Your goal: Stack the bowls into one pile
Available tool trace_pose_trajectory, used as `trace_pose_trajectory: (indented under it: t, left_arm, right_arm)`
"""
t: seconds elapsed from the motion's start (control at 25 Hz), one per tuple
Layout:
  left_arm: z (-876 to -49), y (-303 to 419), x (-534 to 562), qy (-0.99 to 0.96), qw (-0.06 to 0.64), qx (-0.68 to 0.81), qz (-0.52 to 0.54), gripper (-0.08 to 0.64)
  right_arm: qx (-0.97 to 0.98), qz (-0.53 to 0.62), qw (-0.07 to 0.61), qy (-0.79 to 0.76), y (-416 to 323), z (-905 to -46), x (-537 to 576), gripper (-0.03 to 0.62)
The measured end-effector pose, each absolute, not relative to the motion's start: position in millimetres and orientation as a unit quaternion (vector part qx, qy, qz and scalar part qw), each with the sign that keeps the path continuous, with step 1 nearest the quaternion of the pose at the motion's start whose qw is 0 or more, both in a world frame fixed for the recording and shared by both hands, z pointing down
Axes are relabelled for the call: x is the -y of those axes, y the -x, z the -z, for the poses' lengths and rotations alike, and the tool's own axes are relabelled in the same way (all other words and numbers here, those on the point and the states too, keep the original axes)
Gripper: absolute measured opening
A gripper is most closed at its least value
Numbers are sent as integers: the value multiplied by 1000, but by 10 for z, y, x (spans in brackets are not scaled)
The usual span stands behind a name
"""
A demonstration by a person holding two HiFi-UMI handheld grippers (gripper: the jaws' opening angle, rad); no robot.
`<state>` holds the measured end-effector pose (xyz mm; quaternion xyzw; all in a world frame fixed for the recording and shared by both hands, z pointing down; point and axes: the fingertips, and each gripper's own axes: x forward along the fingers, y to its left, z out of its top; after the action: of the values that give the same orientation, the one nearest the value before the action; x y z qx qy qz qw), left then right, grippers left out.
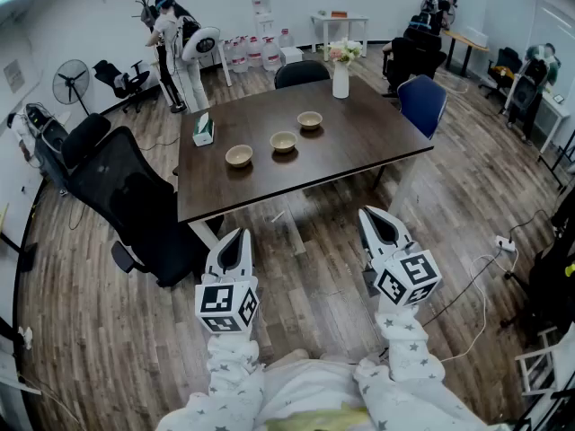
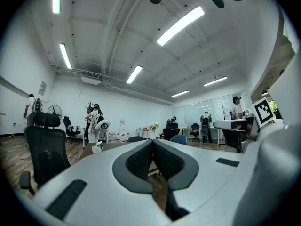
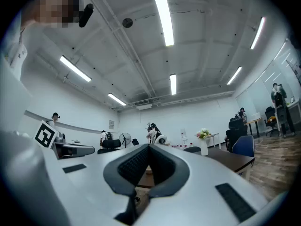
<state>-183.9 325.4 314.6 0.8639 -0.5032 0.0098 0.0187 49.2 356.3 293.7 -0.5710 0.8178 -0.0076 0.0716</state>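
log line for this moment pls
stage: not started | left bowl, middle bowl, right bowl: apart on table | left gripper: shut, empty | right gripper: shut, empty

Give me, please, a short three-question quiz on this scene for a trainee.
1. How many bowls stand on the table?
2. True or false: the bowls are already stacked in one pile.
3. What stands near the table's far edge? A) a vase with flowers B) a kettle C) a laptop

Key: 1. Three, in a slanting row, each apart from the others. 2. False. 3. A.
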Motion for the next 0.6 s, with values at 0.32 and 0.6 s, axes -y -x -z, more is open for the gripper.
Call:
trace_pose_trajectory:
  t: [0.32, 0.6]
  left_arm:
    - [-3135, 1699, -3251, -862, 20, 506, -16, 26]
    - [-3285, 1562, -3352, -860, 33, 508, -30, 26]
  right_arm:
    - [-820, 22, 81, 566, -643, -2957, -3539, 21]
    - [-818, 37, 84, 568, -785, -3074, -3556, 21]
